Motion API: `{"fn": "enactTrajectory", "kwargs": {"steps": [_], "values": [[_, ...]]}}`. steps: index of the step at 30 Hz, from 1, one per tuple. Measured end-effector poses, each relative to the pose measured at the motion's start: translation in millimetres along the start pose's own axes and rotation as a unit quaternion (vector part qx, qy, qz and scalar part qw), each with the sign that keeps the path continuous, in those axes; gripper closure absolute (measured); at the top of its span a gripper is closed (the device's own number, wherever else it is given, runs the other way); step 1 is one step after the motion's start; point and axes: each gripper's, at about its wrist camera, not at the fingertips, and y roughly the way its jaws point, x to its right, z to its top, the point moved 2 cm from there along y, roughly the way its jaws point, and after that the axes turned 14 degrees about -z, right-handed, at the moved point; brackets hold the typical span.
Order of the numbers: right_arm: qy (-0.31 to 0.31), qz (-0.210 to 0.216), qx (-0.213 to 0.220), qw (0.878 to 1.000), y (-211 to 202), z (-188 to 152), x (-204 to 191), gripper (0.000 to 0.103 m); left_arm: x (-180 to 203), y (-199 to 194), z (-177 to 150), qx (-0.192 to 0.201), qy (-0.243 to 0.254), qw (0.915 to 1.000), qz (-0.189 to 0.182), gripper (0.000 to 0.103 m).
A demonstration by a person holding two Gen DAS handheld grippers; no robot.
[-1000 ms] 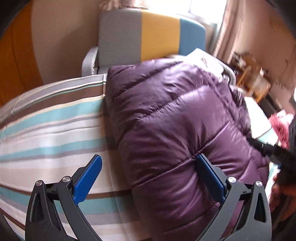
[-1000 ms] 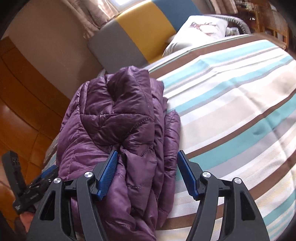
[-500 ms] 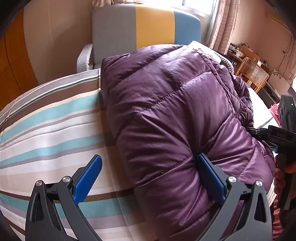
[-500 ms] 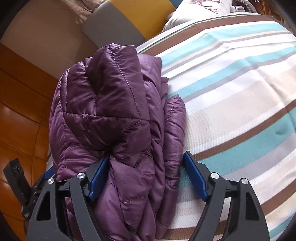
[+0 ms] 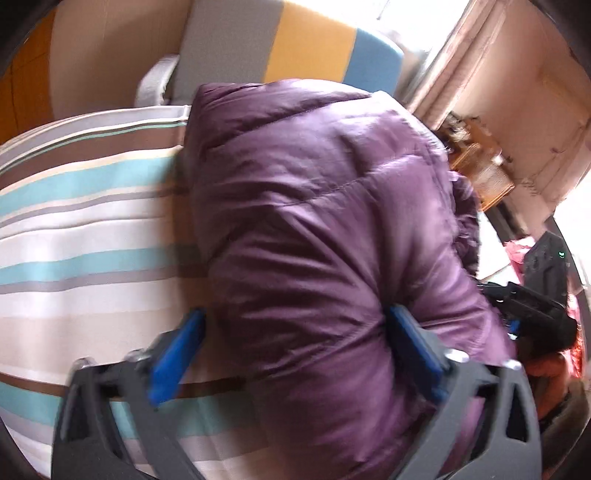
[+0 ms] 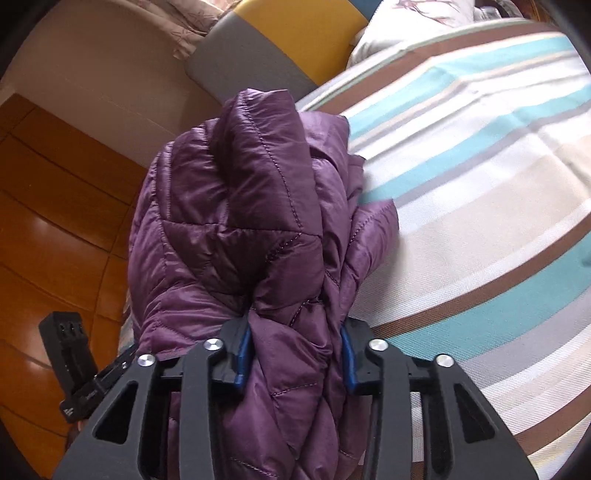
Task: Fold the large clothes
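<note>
A bulky purple quilted jacket [image 5: 314,221] lies bunched on a striped bedspread [image 5: 92,240]. My left gripper [image 5: 295,314] straddles a thick fold of it. Its jaws are closing: the right pad digs into the fabric, while only the tip of the left pad reaches the jacket's edge. In the right wrist view the jacket [image 6: 240,206] sits at the bed's left edge, and my right gripper [image 6: 294,326] is closing tight on a gathered bunch, both blue pads pressing in. The right gripper's body [image 5: 532,314] shows at the far side of the jacket.
A grey, yellow and blue padded chair back [image 5: 295,48] stands beyond the bed, with a white pillow [image 6: 424,22] beside it. Wooden floor [image 6: 48,221] lies left of the bed's edge. A wicker chair [image 5: 484,173] and curtains are at the right.
Both grippers' jaws have narrowed around the jacket. The right one went from loosely straddling the bunch to pinching it. The jacket's fold has bulged up and fills more of the left view.
</note>
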Motion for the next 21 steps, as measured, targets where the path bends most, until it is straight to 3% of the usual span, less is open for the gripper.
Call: {"fn": "enactTrajectory", "kwargs": {"steps": [3,9,21], "values": [[-0.011,-0.004,0.014,1.0,-7,-4,-4,0.076,28,-2,-3,0.01,0.072,0.9966,0.037,0.042],[-0.025,0.024,0.055,0.998,-27,-16,-10,0.078,39,-13,-4,0.025,0.089,0.995,0.038,0.057],[-0.032,0.071,0.102,0.992,-63,-39,-29,0.079,69,-68,-9,0.092,0.14,0.9848,0.046,0.062]]}}
